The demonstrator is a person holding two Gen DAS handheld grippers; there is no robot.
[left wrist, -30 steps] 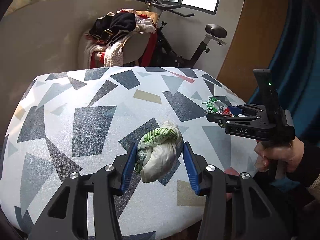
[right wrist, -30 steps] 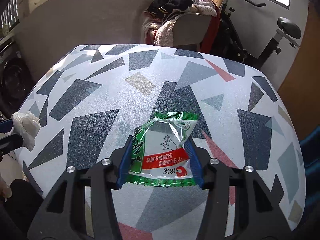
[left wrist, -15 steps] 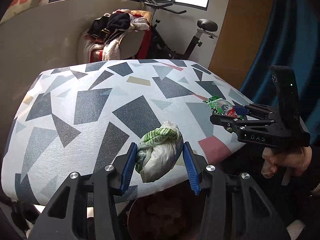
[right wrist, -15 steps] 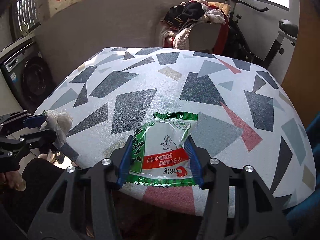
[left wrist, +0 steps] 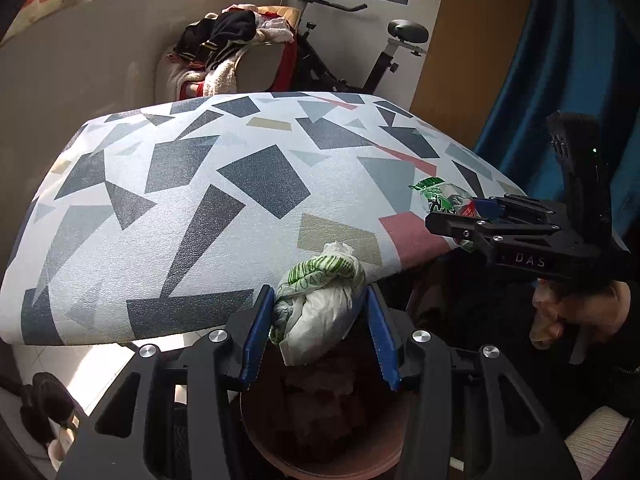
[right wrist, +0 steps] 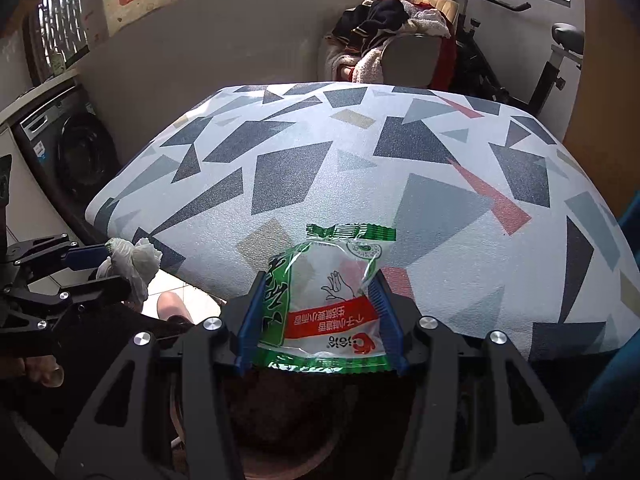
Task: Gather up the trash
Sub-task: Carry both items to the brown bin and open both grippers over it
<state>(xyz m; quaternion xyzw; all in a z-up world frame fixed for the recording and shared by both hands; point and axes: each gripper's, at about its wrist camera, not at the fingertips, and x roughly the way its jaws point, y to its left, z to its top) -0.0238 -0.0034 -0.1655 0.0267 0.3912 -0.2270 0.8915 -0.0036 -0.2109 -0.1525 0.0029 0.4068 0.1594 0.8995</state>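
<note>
Nearest the left wrist camera, the left gripper (left wrist: 318, 330) has its jaws partly closed on a crumpled white plastic bag (left wrist: 320, 308) printed with green, the blue pads pressing it from both sides. The bag hangs clear of the tabletop (left wrist: 200, 184), just off its near edge, and directly above a round brown bin (left wrist: 320, 448) that stands below that edge; the bin's inside is dark and what it holds is hard to make out. In the right wrist view, the right gripper (right wrist: 320, 320) has its jaws likewise partly closed, clamped on a flat green, white and red snack wrapper (right wrist: 328, 296) whose upper end reaches past the fingertips over the near edge of the tabletop, while the same brown bin (right wrist: 248, 460) shows dimly beneath. Seen from the left camera, the right gripper (left wrist: 472, 216) stands to the right of the tabletop's near corner, held by a hand (left wrist: 560, 312), with the wrapper (left wrist: 440, 196) poking out of it. From the right camera, the left gripper (right wrist: 92, 268) sits off the tabletop's left near corner with the bag (right wrist: 132, 260) in it. The tabletop carries a white cover with grey, blue, tan and red shards. Beyond its far edge stands a chair heaped with clothes (left wrist: 232, 52), then an exercise bike (left wrist: 360, 40) near the window. Left of the tabletop is a washing machine (right wrist: 76, 152).
</note>
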